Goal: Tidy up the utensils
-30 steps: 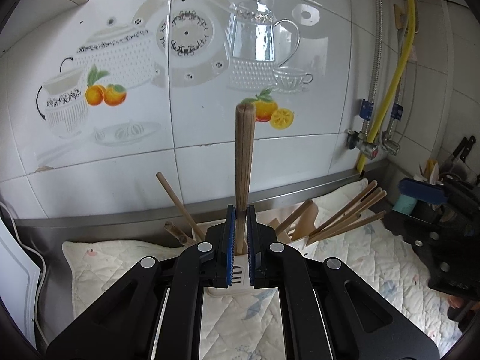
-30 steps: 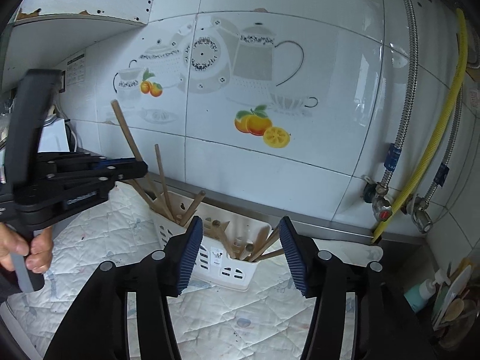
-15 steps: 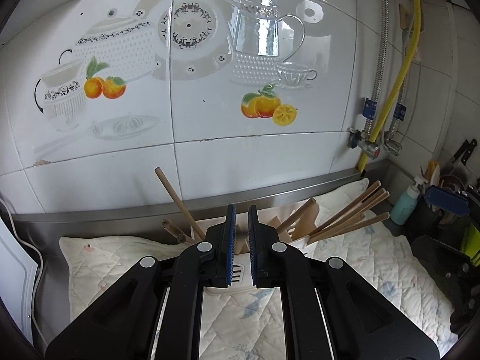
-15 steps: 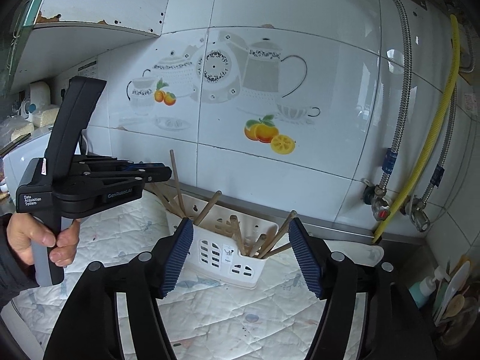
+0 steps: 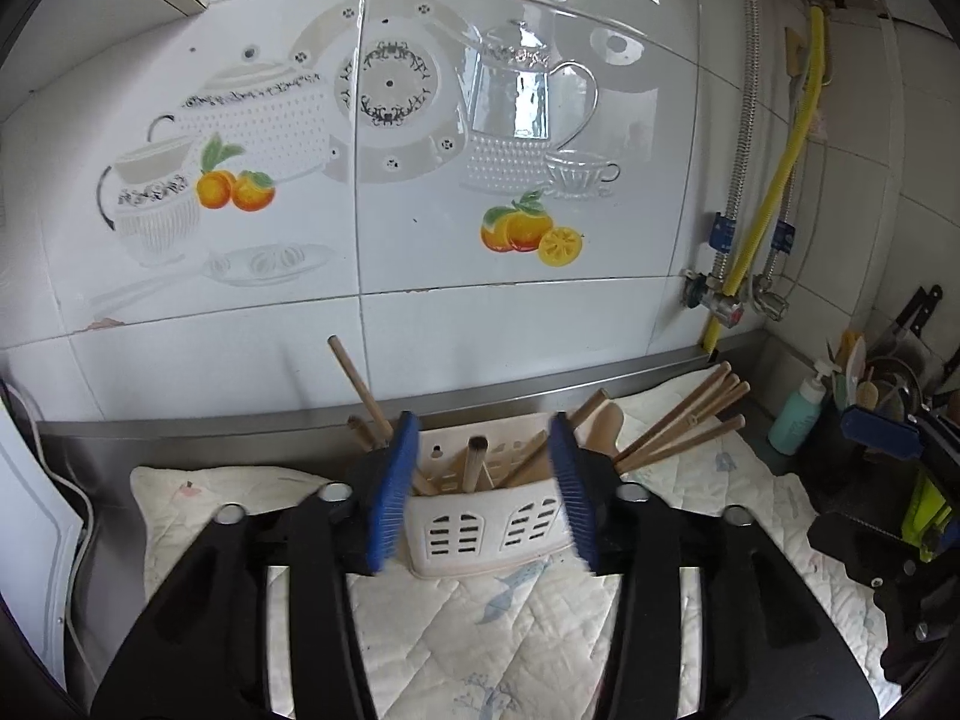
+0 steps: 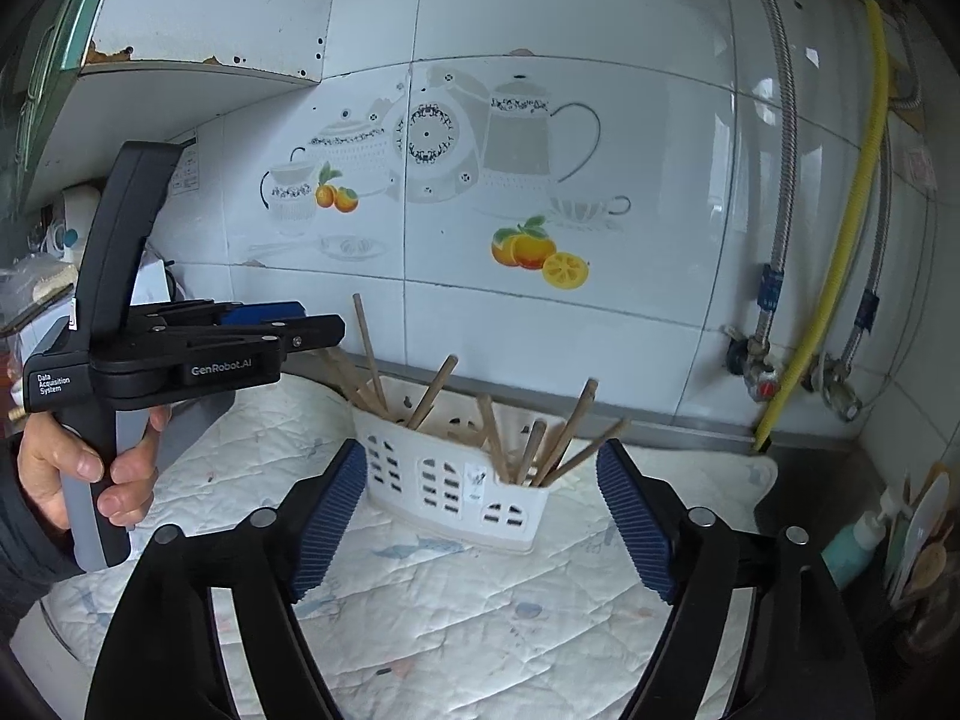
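A white slotted utensil basket [image 5: 486, 534] stands on the quilted mat against the wall, holding several wooden utensils and chopsticks [image 5: 678, 426]. One wooden handle [image 5: 474, 462] stands upright in its middle. My left gripper [image 5: 483, 492] hovers just in front of and above the basket; its jaws are opening and nothing is between them. In the right wrist view the same basket [image 6: 420, 480] sits ahead of my right gripper [image 6: 483, 519], whose jaws are opening wide and hold nothing. The left gripper [image 6: 324, 327], held by a hand [image 6: 90, 468], points at the basket from the left.
A quilted white mat [image 6: 480, 618] covers the steel counter. The tiled wall is right behind the basket. A yellow hose and valves [image 6: 798, 360] are at the right. A teal soap bottle [image 5: 798, 420] and a rack of kitchen tools [image 5: 882, 384] crowd the far right.
The left gripper let go of the wooden handle, which dropped upright into the basket, and its jaws spread apart. The right gripper's jaws widened and its view shifted right.
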